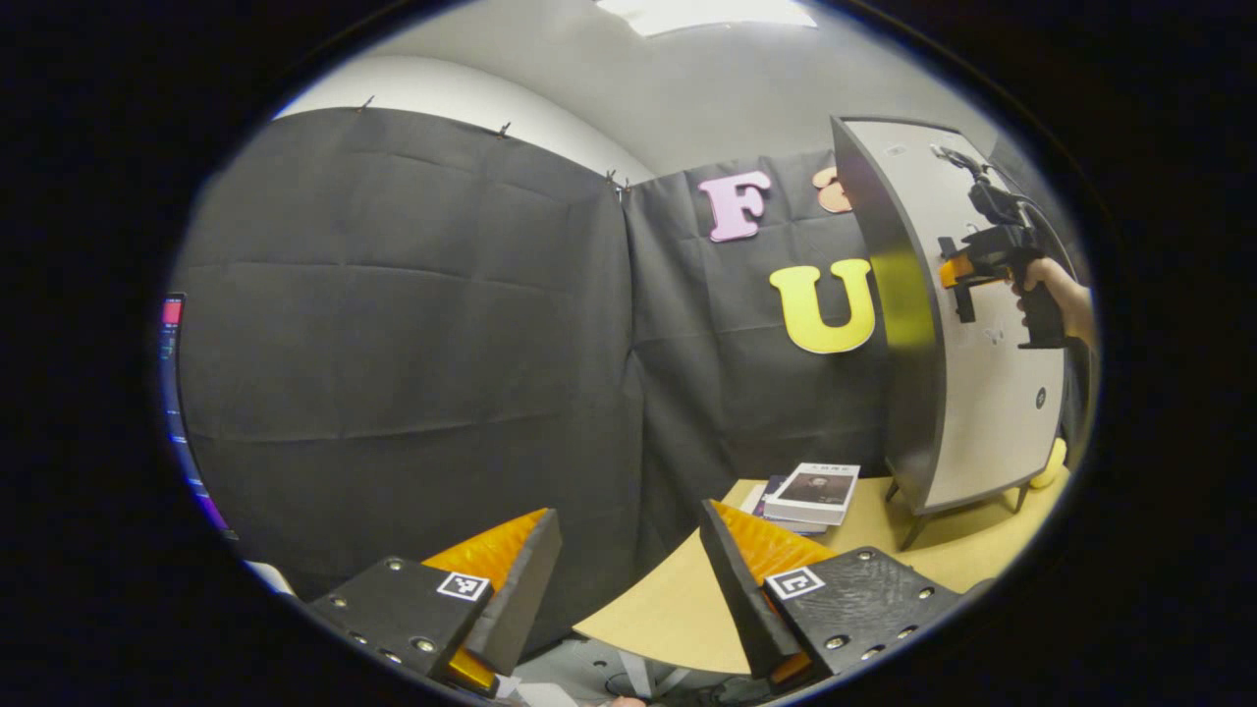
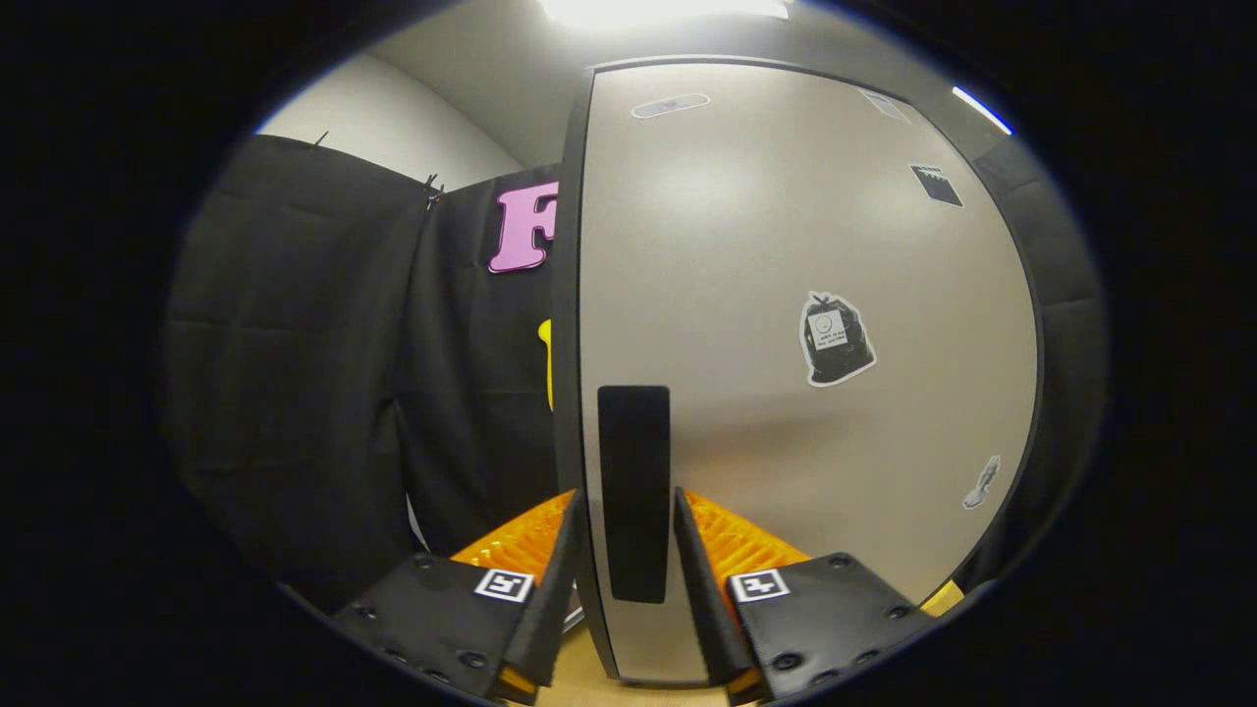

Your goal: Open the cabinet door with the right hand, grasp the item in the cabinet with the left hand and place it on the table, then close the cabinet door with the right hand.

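Observation:
A grey cabinet point(image 1: 899, 324) on short legs stands on the tan table point(image 1: 668, 609), its light door point(image 2: 786, 245) lying flush against its body. In the right gripper view my right gripper point(image 2: 626, 550) straddles the door's black vertical handle point(image 2: 634, 442), both fingers pressed against its sides. The left gripper view shows that same right gripper point(image 1: 967, 280) at the door, held by a hand point(image 1: 1065, 295). My left gripper point(image 1: 628, 579) hovers open and holds nothing, off the table's left end, well away from the cabinet. The cabinet's inside is hidden.
A small stack of books point(image 1: 813, 494) lies on the table just left of the cabinet's legs. Something yellow point(image 1: 1055, 462) peeks out behind the cabinet's lower right corner. Black cloth walls close the booth behind and to the left. Stickers dot the door.

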`<state>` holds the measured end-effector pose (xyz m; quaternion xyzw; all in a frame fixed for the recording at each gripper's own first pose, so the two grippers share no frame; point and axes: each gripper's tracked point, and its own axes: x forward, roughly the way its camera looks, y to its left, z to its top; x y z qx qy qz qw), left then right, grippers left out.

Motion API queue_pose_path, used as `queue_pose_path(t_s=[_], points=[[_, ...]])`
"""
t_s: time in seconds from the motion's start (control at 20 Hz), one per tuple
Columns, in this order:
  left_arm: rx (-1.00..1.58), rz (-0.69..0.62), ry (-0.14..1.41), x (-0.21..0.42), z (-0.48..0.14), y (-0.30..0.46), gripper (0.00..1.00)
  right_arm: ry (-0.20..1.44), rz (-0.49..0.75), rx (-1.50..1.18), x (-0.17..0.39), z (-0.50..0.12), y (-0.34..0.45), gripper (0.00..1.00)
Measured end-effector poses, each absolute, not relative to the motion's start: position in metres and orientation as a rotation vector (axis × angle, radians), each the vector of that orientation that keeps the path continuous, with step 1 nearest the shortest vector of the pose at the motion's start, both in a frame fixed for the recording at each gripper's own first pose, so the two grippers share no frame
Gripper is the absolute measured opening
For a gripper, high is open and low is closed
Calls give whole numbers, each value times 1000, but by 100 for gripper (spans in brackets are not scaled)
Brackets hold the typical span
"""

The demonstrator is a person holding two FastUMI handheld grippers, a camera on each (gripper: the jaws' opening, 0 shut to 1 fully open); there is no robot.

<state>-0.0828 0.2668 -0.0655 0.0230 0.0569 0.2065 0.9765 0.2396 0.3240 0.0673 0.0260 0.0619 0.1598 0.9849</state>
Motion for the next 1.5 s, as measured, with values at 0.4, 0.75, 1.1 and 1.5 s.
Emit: queue_pose_path(t_s=[0.4,0.75,1.1,1.5], points=[[46,400,104,-79,-62,264,86,209,363,23,239,59,327,16],[53,343,74,-61,-52,239,86,208,439,52,220,65,324,9],[43,241,59,-41,-45,188,87,229,549,55,190,76,316,10],[44,112,51,-17,-40,118,87,242,632,68,170,80,302,9]])
